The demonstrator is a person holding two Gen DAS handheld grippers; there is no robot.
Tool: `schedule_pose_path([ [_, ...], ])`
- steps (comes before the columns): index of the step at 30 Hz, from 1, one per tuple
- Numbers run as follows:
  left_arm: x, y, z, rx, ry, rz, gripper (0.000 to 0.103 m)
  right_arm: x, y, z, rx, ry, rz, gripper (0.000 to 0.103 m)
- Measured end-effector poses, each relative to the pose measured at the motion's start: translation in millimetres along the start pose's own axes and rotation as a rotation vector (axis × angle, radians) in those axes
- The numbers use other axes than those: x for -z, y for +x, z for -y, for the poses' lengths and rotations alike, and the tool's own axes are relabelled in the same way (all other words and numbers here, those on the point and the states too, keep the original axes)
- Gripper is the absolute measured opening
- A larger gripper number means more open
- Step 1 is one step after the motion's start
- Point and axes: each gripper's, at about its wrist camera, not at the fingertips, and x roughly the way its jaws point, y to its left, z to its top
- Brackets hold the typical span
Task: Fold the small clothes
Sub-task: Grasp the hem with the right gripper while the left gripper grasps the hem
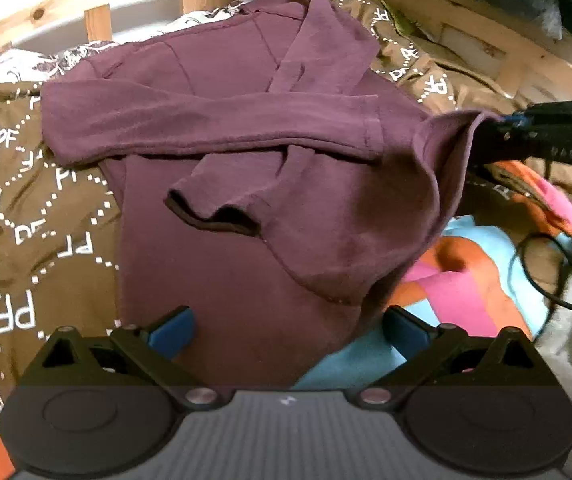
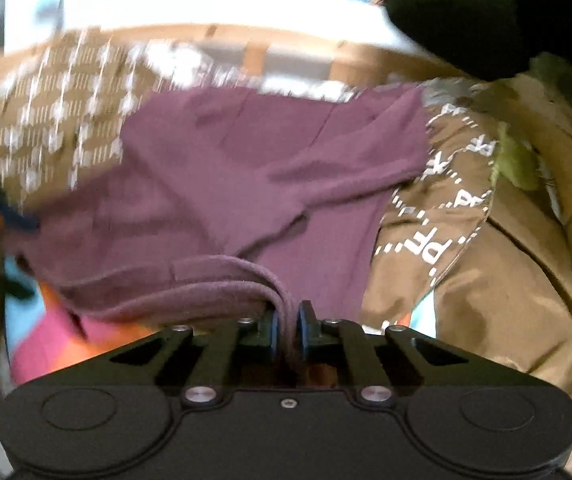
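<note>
A purple long-sleeved top (image 1: 245, 128) lies on the bed with one sleeve folded across its chest and a dark-edged cuff (image 1: 209, 216) in the middle. My left gripper (image 1: 288, 332) hovers open over the top's near hem, with its blue pads wide apart and cloth below them. At the right edge of the left wrist view, my right gripper (image 1: 498, 128) holds the top's side raised. In the right wrist view, which is blurred, my right gripper (image 2: 286, 320) is shut on a rolled edge of the purple top (image 2: 245, 152).
A brown bedspread with white letters (image 1: 25, 208) covers the bed. A bright blue, orange and pink blanket (image 1: 466, 280) lies at the near right, with a black cable (image 1: 542, 272) over it. A wooden bed frame (image 1: 97, 20) runs along the far side.
</note>
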Motion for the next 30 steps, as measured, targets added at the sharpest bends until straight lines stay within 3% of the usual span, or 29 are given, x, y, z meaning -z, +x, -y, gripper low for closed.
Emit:
schedule_pose_path([
  [9,0.2,-4.6,4.6,-0.129,0.043,0.026,0.103,2.6,-5.8,9.9,0.027,0.068,0.061,0.011],
  [17,5.4,-18.1,-1.6,-0.328,0.080,0.053,0.093,5.4,-7.8,9.4,0.043,0.080,0.078,0.011],
  [20,10.4,-24.8,-7.4,-0.332,0.056,0.071,0.082,5.4,-7.5,9.1,0.048,0.080,0.076,0.011],
  [23,14.6,-31.6,-7.2,-0.335,0.061,0.106,0.061,5.8,-7.0,7.0,0.054,0.074,0.073,0.012],
  [25,15.6,-35.3,-3.4,-0.342,0.073,0.136,0.023,6.2,-6.5,5.1,0.059,0.071,0.071,0.012],
  [27,15.2,-40.3,-1.2,-0.340,0.057,0.172,0.006,5.9,-7.5,5.5,0.060,0.070,0.074,0.013],
  [30,11.7,-52.7,-1.3,-0.348,0.010,0.235,0.005,4.7,-16.4,0.1,0.074,0.058,0.097,0.013],
])
